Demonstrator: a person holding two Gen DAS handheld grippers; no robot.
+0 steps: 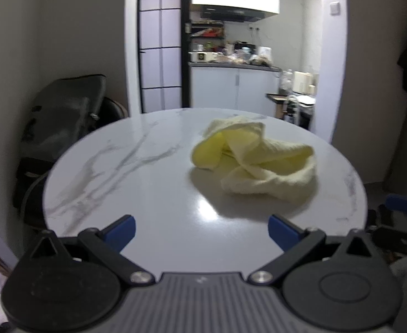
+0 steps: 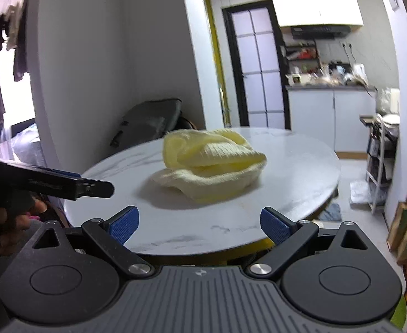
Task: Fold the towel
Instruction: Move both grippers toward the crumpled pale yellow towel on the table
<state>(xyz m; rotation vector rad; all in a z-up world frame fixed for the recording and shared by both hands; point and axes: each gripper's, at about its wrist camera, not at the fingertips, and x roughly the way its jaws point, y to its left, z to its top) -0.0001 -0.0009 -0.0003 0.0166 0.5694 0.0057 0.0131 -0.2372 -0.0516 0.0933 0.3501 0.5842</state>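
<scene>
A: Towel (image 1: 254, 158) status?
B: Crumpled heap, centre-right of frame, on table (image 1: 137, 166). Near first: left gripper (image 1: 202, 231) bottom centre, fingers spread, empty.
A: Right?
B: Right gripper (image 2: 200, 226) bottom centre, spread too, empty; towel (image 2: 214, 166) mid-frame beyond it.

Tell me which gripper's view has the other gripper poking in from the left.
The right gripper; the left gripper shows in its view as a dark bar.

Towel (image 1: 254, 156): on desk (image 1: 137, 166), crumpled, right of centre in left view. Left tool (image 1: 202, 231): over near edge, towel ahead. Right tool (image 2: 199, 226): at desk edge, towel ahead. Bag (image 1: 64, 116): behind desk, left.
</scene>
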